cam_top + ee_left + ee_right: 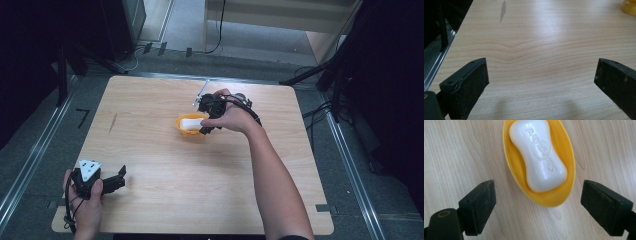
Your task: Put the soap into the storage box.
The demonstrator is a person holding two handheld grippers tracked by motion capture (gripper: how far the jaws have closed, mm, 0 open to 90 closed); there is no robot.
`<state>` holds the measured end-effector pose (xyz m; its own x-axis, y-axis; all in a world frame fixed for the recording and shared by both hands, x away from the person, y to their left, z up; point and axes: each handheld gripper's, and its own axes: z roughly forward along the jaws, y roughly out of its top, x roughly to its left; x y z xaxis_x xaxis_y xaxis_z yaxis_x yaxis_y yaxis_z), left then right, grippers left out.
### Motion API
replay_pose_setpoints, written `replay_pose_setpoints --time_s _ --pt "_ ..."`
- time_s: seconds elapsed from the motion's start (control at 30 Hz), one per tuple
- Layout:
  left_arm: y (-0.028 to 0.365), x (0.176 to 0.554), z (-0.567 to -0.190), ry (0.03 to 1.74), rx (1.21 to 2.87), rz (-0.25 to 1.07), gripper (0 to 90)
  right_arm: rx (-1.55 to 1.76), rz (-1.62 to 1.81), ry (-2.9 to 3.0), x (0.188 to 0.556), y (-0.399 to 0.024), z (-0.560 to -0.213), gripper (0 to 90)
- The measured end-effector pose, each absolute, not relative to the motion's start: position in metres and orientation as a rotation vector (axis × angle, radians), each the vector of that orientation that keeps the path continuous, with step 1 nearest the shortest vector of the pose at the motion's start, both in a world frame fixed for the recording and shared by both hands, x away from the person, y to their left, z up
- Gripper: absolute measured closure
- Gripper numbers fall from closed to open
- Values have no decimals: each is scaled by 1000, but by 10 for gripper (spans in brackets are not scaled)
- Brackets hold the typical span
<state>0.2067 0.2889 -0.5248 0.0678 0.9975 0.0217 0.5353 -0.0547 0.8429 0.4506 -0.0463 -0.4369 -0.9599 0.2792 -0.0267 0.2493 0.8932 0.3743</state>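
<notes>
Right tongs (pixel 206 119), high view: held just beside the yellow soap dish (pixel 190 127) mid-desk (pixel 165 165), white soap bar (pixel 192 121) lying in the dish. Left tongs (pixel 112 182) rest at the near left desk corner, well apart from the dish. Left gripper view: left tongs (pixel 541 80) spread wide, bare desk between, dish edge (pixel 629 7) far top right. Right gripper view: right tongs (pixel 544 205) spread, pinching nothing, soap (pixel 537 153) in dish (pixel 566 170) just ahead.
</notes>
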Motion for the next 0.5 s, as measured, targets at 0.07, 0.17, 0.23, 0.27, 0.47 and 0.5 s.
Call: replay_pose_setpoints --time_s 0.07,0.17,0.23,0.27,0.47,0.5 --pt "289 207 -525 1545 1677 870 0 430 590 2975 450 -52 -437 134" --pt "288 207 -525 1544 1678 870 0 467 609 2969 448 -61 -439 123" --pt "289 207 -525 1543 1680 869 0 487 615 2969 446 -67 -441 121" --pt "289 207 -525 1543 1679 871 0 496 618 2971 446 -69 -442 114" --pt "289 207 -525 1540 1682 872 0 533 613 2968 440 -83 -449 104" --pt "289 206 -525 1541 1683 872 0 537 614 2966 439 -85 -450 103"
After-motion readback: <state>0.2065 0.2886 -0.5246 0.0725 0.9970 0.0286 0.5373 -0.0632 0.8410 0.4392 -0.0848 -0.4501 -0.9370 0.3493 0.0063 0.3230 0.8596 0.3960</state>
